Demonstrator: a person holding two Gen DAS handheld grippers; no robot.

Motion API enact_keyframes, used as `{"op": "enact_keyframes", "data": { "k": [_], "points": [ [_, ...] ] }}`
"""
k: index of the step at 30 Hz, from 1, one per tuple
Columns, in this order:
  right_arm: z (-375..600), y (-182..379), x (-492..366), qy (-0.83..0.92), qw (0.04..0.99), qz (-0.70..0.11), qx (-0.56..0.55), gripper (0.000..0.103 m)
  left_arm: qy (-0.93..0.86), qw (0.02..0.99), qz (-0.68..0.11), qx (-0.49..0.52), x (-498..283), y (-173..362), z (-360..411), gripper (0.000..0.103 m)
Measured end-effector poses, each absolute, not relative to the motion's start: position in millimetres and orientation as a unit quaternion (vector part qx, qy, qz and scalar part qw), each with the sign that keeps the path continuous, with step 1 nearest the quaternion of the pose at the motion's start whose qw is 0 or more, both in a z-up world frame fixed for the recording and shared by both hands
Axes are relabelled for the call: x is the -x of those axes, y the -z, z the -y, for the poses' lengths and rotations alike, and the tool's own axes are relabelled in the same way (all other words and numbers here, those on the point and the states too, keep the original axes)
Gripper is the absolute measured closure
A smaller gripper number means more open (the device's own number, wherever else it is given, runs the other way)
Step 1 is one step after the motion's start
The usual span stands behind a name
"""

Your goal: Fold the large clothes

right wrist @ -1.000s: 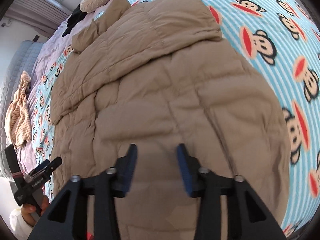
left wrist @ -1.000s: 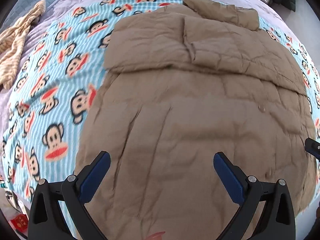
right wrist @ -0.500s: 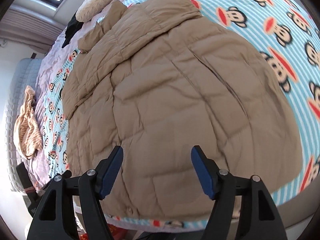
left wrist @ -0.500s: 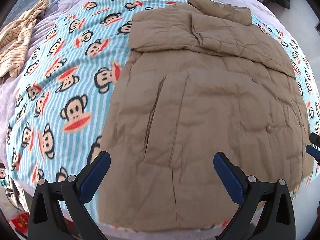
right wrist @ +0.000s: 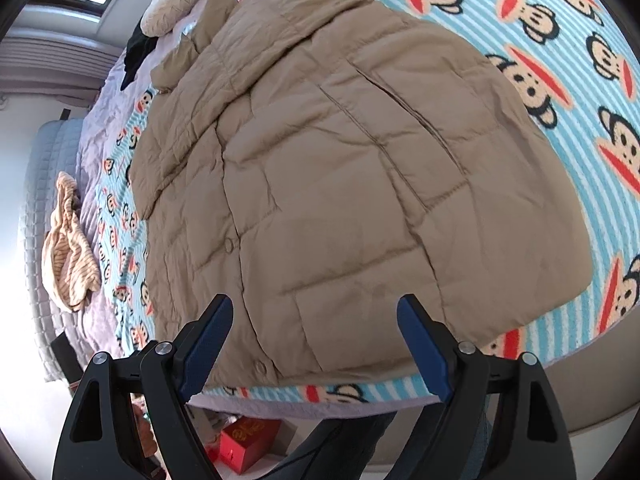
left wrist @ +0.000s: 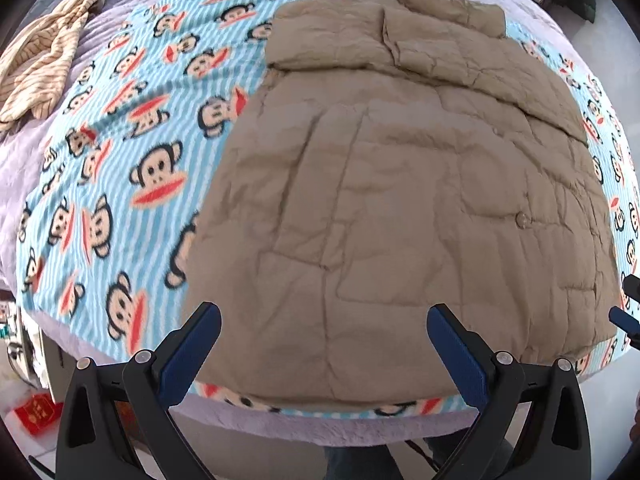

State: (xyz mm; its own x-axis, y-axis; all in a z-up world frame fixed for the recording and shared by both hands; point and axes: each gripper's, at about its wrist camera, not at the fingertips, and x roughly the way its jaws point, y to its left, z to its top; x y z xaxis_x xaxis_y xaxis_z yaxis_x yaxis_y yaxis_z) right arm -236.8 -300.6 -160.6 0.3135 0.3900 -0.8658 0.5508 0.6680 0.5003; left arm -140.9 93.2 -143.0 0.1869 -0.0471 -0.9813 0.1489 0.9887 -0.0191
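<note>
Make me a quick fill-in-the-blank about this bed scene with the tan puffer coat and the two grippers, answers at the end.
1. The tan coat lies on a striped blanket printed with cartoon ___.
2. The left gripper has its jaws ___, with nothing between them.
3. The right gripper holds ___.
4. The box on the floor by the bed is ___ in colour.

Answers: monkeys; open; nothing; red
</note>
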Motion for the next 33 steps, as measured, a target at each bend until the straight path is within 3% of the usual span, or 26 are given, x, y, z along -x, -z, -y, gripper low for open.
{"op": "enact_keyframes", "data": {
  "k": [5,7,22,33],
  "points": [
    [315.3,168.8,244.9,0.050,0.684,-0.591,-0.425,0.012,0.057,0.755,-0.653,-0.031,151.6,151.5,-83.3,0.000],
    [320.2,171.3,249.1,0.050,0.680,-0.587,-0.436,0.000,0.059,0.751,-0.658,-0.028,154.7,153.3,-82.0,0.000],
    [362.0,196.8,302.8,0.086,0.630,-0.542,-0.550,0.000,0.082,0.717,-0.674,0.156,170.7,165.9,-149.7,0.000],
    [377.6,242.4,335.8,0.111,0.573,-0.496,-0.643,0.000,0.120,0.659,-0.692,0.269,182.8,212.0,-165.2,0.000]
  ]
}}
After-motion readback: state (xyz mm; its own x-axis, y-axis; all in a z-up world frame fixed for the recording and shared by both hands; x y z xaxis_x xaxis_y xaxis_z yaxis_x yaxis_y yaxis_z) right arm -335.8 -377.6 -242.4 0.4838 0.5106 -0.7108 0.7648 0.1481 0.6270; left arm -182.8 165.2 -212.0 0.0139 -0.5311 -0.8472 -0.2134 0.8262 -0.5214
